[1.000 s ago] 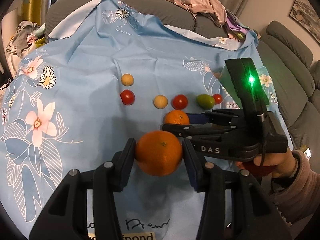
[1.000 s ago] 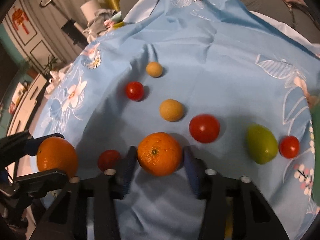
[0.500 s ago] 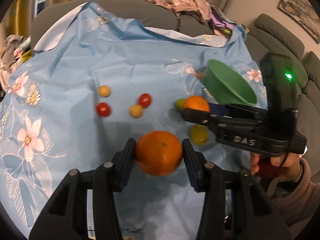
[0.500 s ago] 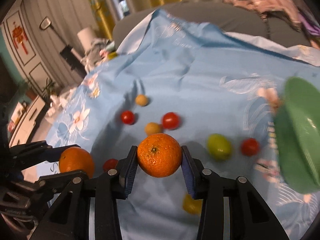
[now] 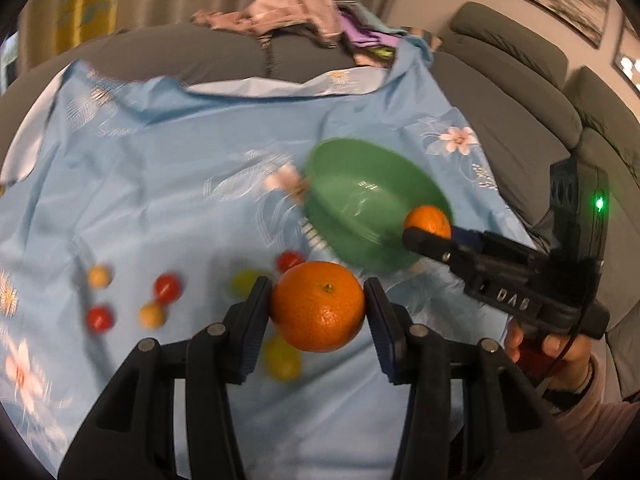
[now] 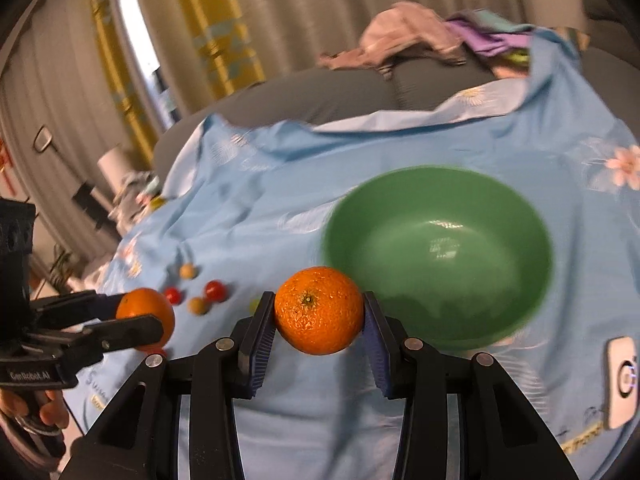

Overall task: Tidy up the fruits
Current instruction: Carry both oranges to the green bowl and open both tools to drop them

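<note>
- Left wrist view: left gripper (image 5: pixel 319 308) clamps a round orange mandarin (image 5: pixel 319 306), carried above the light blue floral cloth (image 5: pixel 160 184). I see the right gripper (image 5: pixel 427 229) pinching a second orange mandarin (image 5: pixel 426 221) at the near rim of the glossy green plastic bowl (image 5: pixel 360 196).
- Right wrist view: my mandarin (image 6: pixel 319 310) sits squarely between the pads, just short of the bowl (image 6: pixel 440 256). I judge it best to go past the rim, lower, then let go, the right hand first.
</note>
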Motion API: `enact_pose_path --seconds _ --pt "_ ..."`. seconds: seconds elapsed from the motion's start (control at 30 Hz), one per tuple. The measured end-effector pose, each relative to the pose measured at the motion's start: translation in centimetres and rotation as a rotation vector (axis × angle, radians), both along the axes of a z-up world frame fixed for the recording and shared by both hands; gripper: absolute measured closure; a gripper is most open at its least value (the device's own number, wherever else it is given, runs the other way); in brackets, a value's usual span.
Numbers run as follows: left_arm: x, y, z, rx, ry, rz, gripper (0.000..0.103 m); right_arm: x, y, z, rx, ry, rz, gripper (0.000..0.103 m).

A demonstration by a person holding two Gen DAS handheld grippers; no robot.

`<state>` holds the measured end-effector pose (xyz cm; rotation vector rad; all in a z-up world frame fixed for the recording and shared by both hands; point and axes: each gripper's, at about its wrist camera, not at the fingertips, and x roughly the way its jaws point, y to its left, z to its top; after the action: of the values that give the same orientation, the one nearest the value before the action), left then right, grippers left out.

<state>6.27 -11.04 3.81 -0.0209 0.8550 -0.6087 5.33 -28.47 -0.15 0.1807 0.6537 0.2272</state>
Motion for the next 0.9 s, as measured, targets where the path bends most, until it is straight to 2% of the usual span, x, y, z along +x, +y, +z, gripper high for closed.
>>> enact_pose_path --seconds 0.3,0.43,0.63,0.9 --pt "5.2 -8.0 0.6 -0.009 -0.011 -0.087 0.056 1.2 -5.1 -0.2 -0.035 -0.022 -0.102 0.059" --pt "7.7 -11.1 -0.7 0.031 0.005 -0.099 0.056 1.9 -6.6 -0.8 -0.063 -0.007 -0.132 0.059" --pt "10.4 -13.6 -3.3 0.115 0.050 -0.089 0.056 3.3 -7.2 -2.2 -0.146 0.057 -0.152 0.059" --pt "11.0 -14.8 -5.8 0.211 0.077 -0.084 0.055 3.7 -6.6 -2.5 -0.207 0.074 -0.152 0.059"
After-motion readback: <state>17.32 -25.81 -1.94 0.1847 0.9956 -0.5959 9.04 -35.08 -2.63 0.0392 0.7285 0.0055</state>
